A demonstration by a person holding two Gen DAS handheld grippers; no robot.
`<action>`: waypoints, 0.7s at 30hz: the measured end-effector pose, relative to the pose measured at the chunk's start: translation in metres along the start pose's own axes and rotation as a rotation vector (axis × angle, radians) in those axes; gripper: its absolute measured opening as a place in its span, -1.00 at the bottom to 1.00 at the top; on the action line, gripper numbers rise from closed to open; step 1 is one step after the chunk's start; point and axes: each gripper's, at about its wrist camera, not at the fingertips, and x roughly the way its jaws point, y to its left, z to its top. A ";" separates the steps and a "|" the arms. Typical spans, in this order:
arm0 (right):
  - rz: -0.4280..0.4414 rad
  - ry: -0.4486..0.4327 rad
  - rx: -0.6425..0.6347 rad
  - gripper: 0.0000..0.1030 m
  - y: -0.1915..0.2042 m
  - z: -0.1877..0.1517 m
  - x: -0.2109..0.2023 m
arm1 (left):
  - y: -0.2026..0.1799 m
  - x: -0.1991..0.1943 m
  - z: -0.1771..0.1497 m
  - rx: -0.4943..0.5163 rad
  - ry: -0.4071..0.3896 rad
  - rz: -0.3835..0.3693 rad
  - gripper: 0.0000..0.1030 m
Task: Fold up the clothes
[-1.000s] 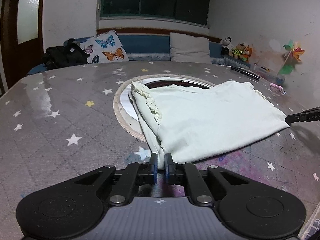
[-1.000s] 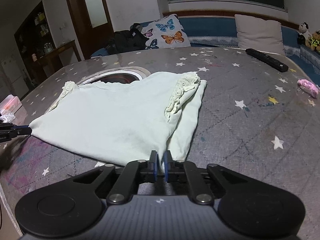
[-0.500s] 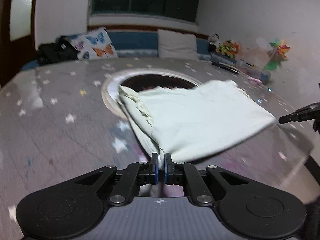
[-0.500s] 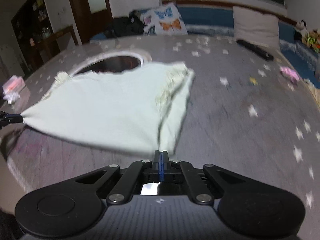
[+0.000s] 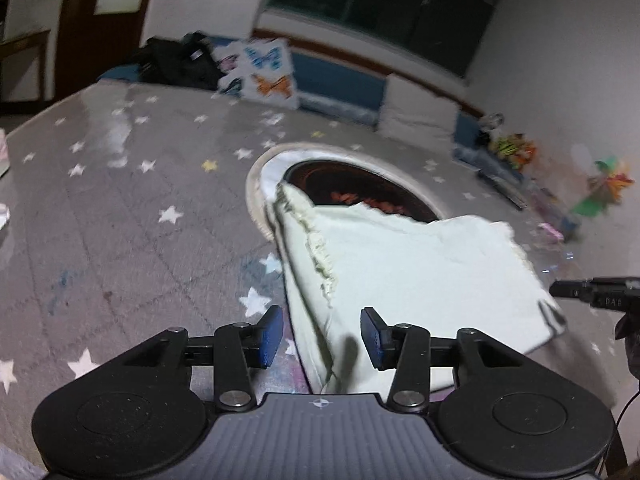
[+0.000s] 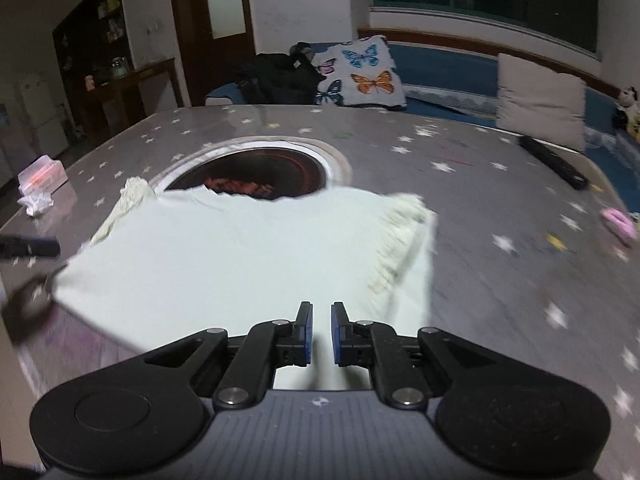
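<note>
The pale mint-green cotton garment with frilled sleeve trims [image 5: 408, 276] is lying folded on the grey star-patterned table cover [image 5: 132, 208], its neckline end reaching over the rim of the round dark opening [image 5: 360, 188] in the middle of the table and its hem end lying towards the near edge. The left gripper [image 5: 322, 334] is hovering over the hem corner on its side; its jaws are opening, the blue pads are standing clear of the cloth, and the folded edge is lying between them without being pinched. The right gripper [image 6: 321, 334] is hovering over the hem on the opposite side; its jaws are also opening, a narrow gap is showing between the pads, and the fabric is lying below them, released. A black remote control [image 6: 554, 162] and a small pink object [image 6: 619, 222] are resting near the table's right edge. A butterfly-print cushion [image 6: 360, 72] is leaning on the blue bench beyond the far edge.
</note>
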 end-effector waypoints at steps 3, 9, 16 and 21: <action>0.032 -0.003 -0.009 -0.82 0.014 0.020 0.029 | -0.003 0.005 0.000 -0.024 0.001 0.006 -0.11; 0.059 0.012 -0.044 -0.81 0.047 0.047 0.082 | -0.009 0.012 -0.001 -0.026 0.028 0.033 -0.11; 0.022 0.041 -0.100 -0.80 0.075 0.056 0.126 | -0.010 0.018 -0.006 -0.051 0.059 0.051 -0.14; 0.009 0.041 -0.121 -0.76 0.085 0.060 0.135 | -0.011 0.019 -0.004 -0.067 0.072 0.020 -0.47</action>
